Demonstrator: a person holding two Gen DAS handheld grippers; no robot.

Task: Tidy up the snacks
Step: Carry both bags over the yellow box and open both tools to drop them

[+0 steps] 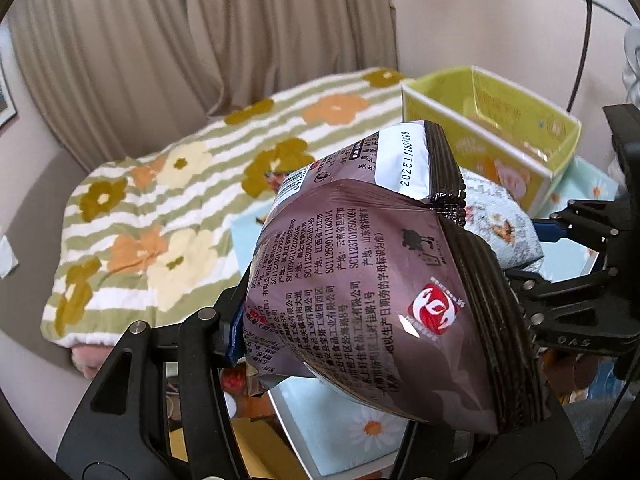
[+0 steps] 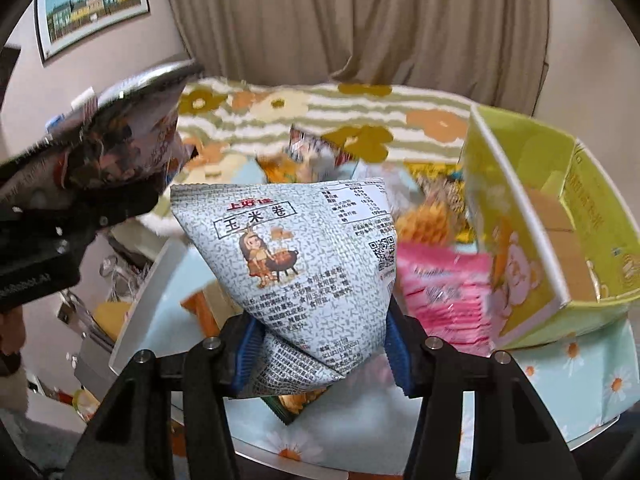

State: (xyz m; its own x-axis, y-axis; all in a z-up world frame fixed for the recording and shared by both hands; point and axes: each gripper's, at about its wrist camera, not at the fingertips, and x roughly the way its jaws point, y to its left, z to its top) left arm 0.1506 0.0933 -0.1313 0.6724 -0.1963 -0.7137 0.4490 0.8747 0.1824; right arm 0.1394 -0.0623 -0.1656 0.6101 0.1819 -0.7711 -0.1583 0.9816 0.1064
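Observation:
My left gripper point(image 1: 360, 344) is shut on a purple-brown snack bag point(image 1: 360, 280) and holds it up above the table. My right gripper point(image 2: 320, 344) is shut on a grey-white corn-roll snack bag point(image 2: 304, 248), also lifted. The left gripper with its purple bag point(image 2: 120, 144) shows at the left of the right wrist view. The right gripper's light bag point(image 1: 496, 212) shows behind the purple bag in the left wrist view. An open yellow-green box point(image 2: 532, 220) stands to the right; it also shows in the left wrist view point(image 1: 492, 132). Several loose snack packs, a pink one point(image 2: 444, 288) among them, lie beside the box.
The table has a light-blue daisy cloth point(image 2: 580, 380). Behind it lies a green-striped flowered blanket point(image 1: 152, 208) in front of beige curtains point(image 1: 200, 40). A framed picture point(image 2: 92, 4) hangs on the wall at left.

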